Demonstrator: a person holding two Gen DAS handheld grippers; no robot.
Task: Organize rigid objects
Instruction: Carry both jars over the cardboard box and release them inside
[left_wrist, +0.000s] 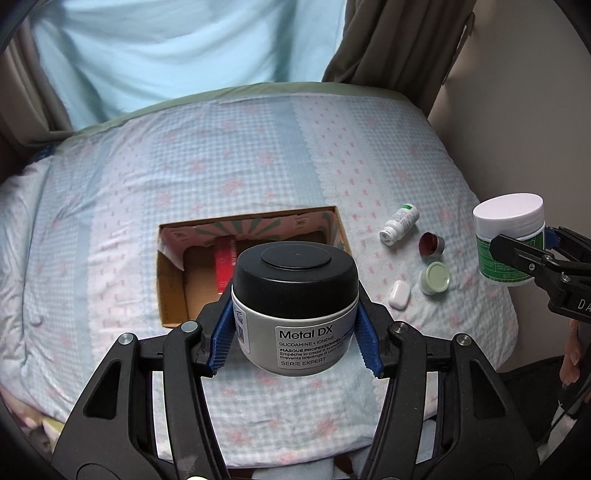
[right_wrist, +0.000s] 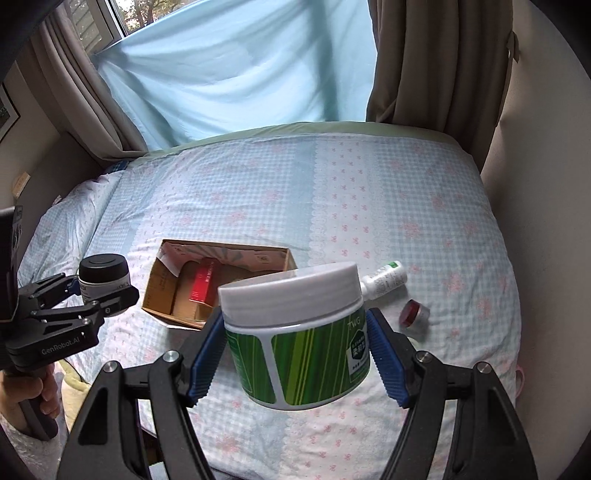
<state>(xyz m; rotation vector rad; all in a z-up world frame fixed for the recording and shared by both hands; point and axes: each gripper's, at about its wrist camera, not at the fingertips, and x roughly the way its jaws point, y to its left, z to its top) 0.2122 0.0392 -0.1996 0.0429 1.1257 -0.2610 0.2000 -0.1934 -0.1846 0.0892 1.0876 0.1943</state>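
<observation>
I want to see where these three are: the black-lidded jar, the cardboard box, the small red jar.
black-lidded jar (left_wrist: 295, 269): left wrist view, on its lid.
cardboard box (left_wrist: 171, 295): left wrist view, on its left wall.
small red jar (right_wrist: 410, 314): right wrist view, on its red side.

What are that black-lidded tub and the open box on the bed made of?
The black-lidded tub, held in the left gripper, looks like plastic: smooth matte lid, satin grey body with a printed label. The box looks like cardboard: brown raw walls and folded flaps, with printed paper lining.

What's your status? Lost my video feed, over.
Left tongs shut on black-lidded jar; right tongs shut on green-striped tub. Both held above the bed; cardboard box open, red packet inside. Nothing blocking it.
</observation>
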